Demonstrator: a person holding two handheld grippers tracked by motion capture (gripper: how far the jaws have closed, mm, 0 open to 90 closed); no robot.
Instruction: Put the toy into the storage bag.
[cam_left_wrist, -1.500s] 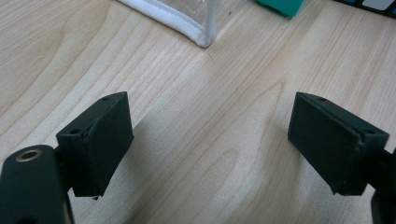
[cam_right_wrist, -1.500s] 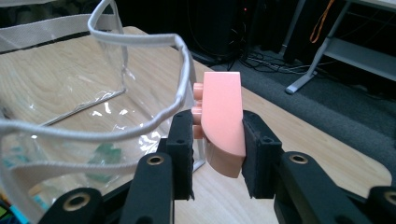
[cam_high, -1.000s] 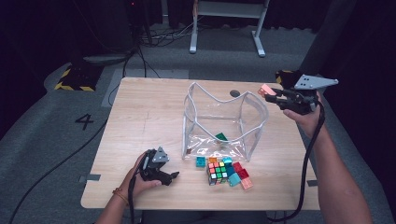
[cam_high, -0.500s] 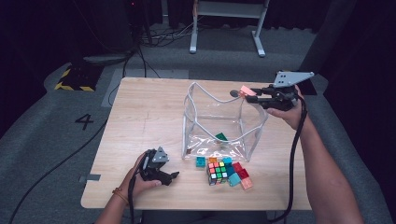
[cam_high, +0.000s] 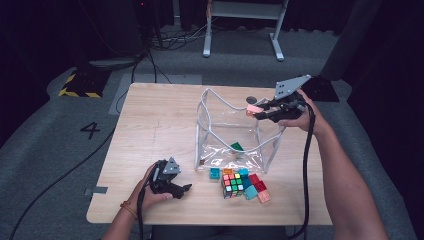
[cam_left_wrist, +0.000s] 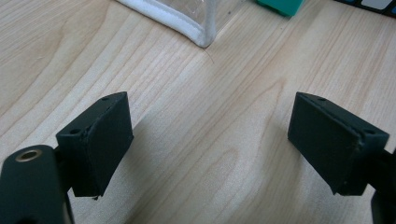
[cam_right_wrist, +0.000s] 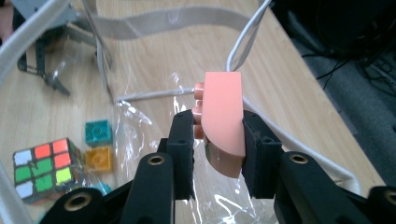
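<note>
The right hand-held gripper pinches a salmon-pink plastic building brick with one rounded face between its two black pads, one pad on each flat side; in the high view the brick hangs above the open mouth of the clear soft plastic bag with white piping, near its far right rim, off the light wooden surface. The brick looks to be light and rigid, so a modest squeeze should do; its smooth moulded sides may be somewhat slippery, and the curved face offers no purchase, so the flat opposing sides, as taken now, seem the right place to hold, low enough that the studs stay free. The bag is probably floppy and thin; its walls sag and crinkle, so the rim may fold in under a touch, and a drop from above seems safer than pushing past it.

A green brick lies inside the bag; a multicoloured puzzle cube and several loose bricks in teal, orange, red and pink sit just in front of it.

The left hand-held gripper rests low on the surface near the front edge, its jaws spread with nothing between them; its black pads frame bare wood.
</note>
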